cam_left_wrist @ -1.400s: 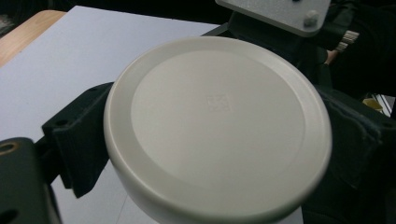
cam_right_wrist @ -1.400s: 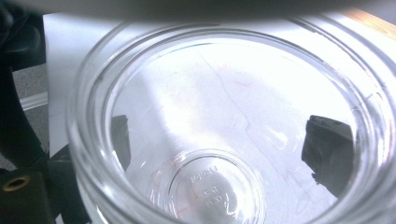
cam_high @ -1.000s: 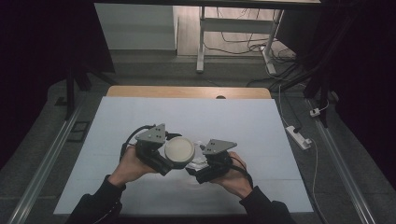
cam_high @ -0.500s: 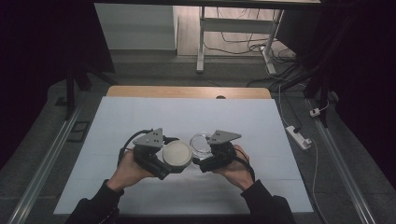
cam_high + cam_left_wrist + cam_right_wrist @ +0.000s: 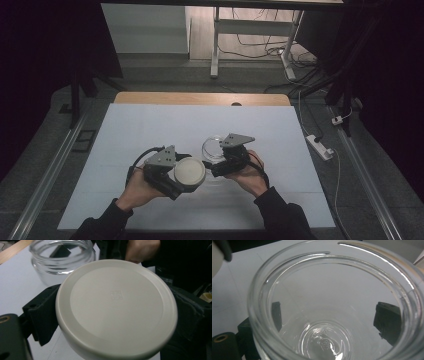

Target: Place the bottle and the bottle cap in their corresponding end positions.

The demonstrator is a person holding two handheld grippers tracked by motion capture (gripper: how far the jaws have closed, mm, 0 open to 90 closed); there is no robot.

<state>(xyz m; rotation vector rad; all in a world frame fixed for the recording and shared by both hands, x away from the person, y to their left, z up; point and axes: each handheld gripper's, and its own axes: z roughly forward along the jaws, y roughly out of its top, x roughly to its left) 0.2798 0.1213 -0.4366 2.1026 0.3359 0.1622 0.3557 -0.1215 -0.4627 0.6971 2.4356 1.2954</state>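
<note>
Left gripper view puts my left tool (image 5: 110, 315) front and centre: its two black jaws stand on either side of the white lid (image 5: 116, 307) and are clamped on its rim, with the flat top of the lid facing the camera. Past the lid I can see the open mouth of the glass jar (image 5: 62, 257), near it but clearly apart.

Looking along my right tool (image 5: 329, 322), the jaws sit on opposite sides of the jar (image 5: 332, 305), dark through the glass wall, pressed against it as far as I can tell, so I read that tool as closed on the jar. The jar looks empty; I see straight down to its moulded base.

From the high view, the left tool (image 5: 175, 176) carries the lid (image 5: 190, 171) just left of and a little nearer me than the jar (image 5: 214, 148), which the right tool (image 5: 222, 162) holds over the white surface (image 5: 125, 130). Whether the jar rests on the surface or hangs just above it I cannot tell.

My judgement: the lid is off the jar, so the unscrewing is done and the two parts are separated. What seems left is to set the lid down on the surface beside the jar and release both.
</note>
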